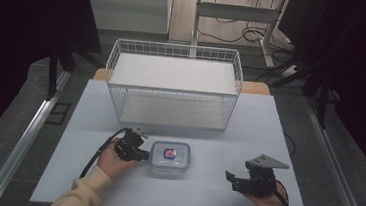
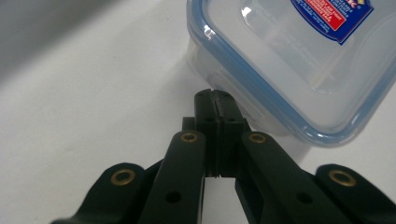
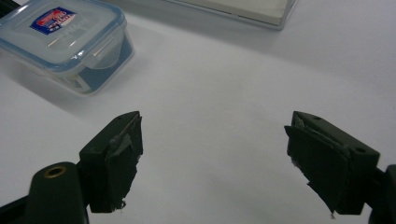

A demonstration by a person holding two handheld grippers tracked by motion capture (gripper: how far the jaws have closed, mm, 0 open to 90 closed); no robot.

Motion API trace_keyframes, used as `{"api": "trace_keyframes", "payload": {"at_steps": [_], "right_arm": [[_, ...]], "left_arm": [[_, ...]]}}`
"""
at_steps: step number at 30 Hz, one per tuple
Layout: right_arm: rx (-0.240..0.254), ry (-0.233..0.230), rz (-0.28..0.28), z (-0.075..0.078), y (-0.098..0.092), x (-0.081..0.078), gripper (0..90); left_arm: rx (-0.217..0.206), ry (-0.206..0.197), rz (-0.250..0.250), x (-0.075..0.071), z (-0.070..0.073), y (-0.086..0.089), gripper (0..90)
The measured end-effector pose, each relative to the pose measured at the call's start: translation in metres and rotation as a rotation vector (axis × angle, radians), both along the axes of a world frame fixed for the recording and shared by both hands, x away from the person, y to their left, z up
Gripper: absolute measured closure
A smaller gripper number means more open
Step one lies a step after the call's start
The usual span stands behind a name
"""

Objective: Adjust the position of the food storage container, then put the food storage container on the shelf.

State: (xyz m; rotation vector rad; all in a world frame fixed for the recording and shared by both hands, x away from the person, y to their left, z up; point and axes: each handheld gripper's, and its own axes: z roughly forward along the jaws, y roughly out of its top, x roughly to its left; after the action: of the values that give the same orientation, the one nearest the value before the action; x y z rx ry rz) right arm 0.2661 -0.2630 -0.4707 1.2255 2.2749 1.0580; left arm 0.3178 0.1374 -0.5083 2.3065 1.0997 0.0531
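Left gripper (image 2: 215, 100): fingers clenched, empty, tips against the side of the plastic container (image 1: 169, 157). Right gripper (image 3: 212, 158): fingers released, empty. Wire basket (image 1: 172, 84) stands at the worktop's (image 1: 248, 134) far edge. Container sits near the front edge, lid clipped on, contents indiscernible. Red-blue lid label (image 2: 332, 14), text unreadable.

Item count: one clear plastic food container (image 1: 169, 157) with a blue-sealed lid, bearing one red-and-blue label (image 1: 169, 153); one white wire basket (image 1: 172, 84); two tongs, left (image 1: 142, 154) and right (image 1: 231, 179); all rested upon one surface (image 1: 228, 137).
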Motion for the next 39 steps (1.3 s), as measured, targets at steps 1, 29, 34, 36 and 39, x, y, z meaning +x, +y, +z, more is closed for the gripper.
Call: {"api": "trace_keyframes", "payload": {"at_steps": [1,29,34,36,39], "right_arm": [[0.0,0.0,0.0,0.0,0.0,0.0,18.6],[-0.01,-0.012,0.014,-0.004,0.003,0.0,17.0],[0.026,-0.004,0.012,-0.002,0.002,0.0,16.9],[0.035,-0.004,0.019,-0.001,0.003,0.0,16.9],[0.048,0.003,0.028,-0.001,0.005,0.001,16.8]], "left_arm": [[0.009,-0.013,-0.002,-0.001,0.002,0.003,90.0],[-0.192,-0.137,0.237,-0.051,0.031,0.065,24.3],[-0.23,-0.113,0.246,-0.05,0.032,0.065,18.0],[-0.257,-0.113,0.234,-0.05,0.033,0.064,16.8],[-0.264,-0.113,0.225,-0.05,0.031,0.062,17.0]]}}
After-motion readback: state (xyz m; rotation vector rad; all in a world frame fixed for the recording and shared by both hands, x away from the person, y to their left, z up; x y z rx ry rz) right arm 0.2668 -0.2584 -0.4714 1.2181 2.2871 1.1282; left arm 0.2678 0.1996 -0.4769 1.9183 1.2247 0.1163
